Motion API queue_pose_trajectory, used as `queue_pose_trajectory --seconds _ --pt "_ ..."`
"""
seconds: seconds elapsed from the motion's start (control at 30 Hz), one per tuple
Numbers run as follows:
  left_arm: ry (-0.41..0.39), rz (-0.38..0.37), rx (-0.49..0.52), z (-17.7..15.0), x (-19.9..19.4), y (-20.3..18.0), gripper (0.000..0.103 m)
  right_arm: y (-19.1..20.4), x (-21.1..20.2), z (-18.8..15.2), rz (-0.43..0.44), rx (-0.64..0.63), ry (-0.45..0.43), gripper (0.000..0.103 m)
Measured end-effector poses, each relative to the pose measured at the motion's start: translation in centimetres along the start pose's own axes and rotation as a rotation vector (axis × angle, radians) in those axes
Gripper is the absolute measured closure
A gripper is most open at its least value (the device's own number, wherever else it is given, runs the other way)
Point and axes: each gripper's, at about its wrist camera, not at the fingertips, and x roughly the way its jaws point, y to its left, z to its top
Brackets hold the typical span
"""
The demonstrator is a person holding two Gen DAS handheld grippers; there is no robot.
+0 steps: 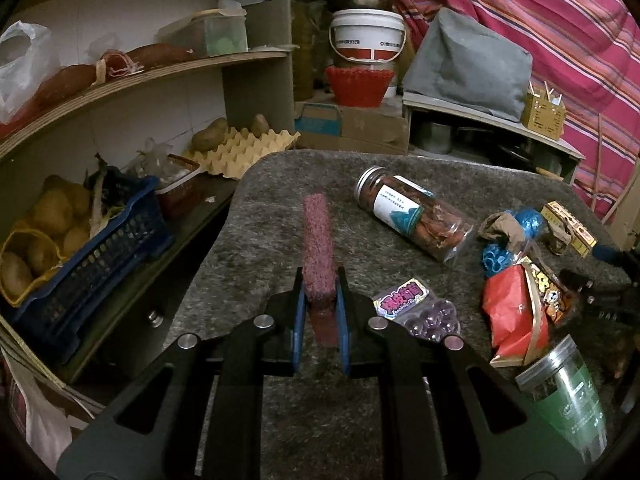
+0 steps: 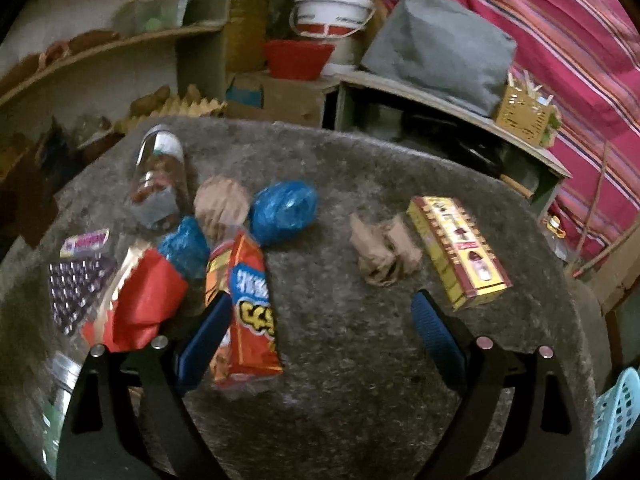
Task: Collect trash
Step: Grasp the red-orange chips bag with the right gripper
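Note:
My left gripper [image 1: 320, 280] is shut on a long purplish-red speckled snack bar [image 1: 318, 228] that sticks out forward over the grey felt table [image 1: 280, 184]. My right gripper [image 2: 320, 312] stands open above the table. An orange snack bag [image 2: 248, 320] lies just inside its left finger [image 2: 208, 332], not gripped. Ahead lie crumpled brown paper [image 2: 382, 256], a yellow and red box [image 2: 460, 248], two blue plastic wads [image 2: 284, 212], a red wrapper [image 2: 144, 304], a purple blister pack [image 1: 404, 300] and a jar on its side [image 1: 416, 220].
A green jar with a metal lid [image 1: 568, 396] stands at the table's near right. To the left, shelves hold a blue crate of potatoes [image 1: 92, 252] and an egg tray [image 1: 244, 148]. Behind are a white bucket [image 1: 368, 36] and red basket [image 1: 358, 84]. A light blue basket [image 2: 616, 420] sits lower right.

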Motion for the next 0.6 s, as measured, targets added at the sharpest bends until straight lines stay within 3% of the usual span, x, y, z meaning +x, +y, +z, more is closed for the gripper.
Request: queue_pose_trajectory --seconds 0.13,0.6 --pt "0.003 0.001 -0.004 0.0 0.3 -0.1 0.091 0.1 0.4 -0.9 0.037 0.012 0.016 0.014" --pt "0.014 0.012 0.003 -0.3 0.4 -0.2 0.091 1.0 0.7 -1.4 0.012 -0.017 0.038 0.014"
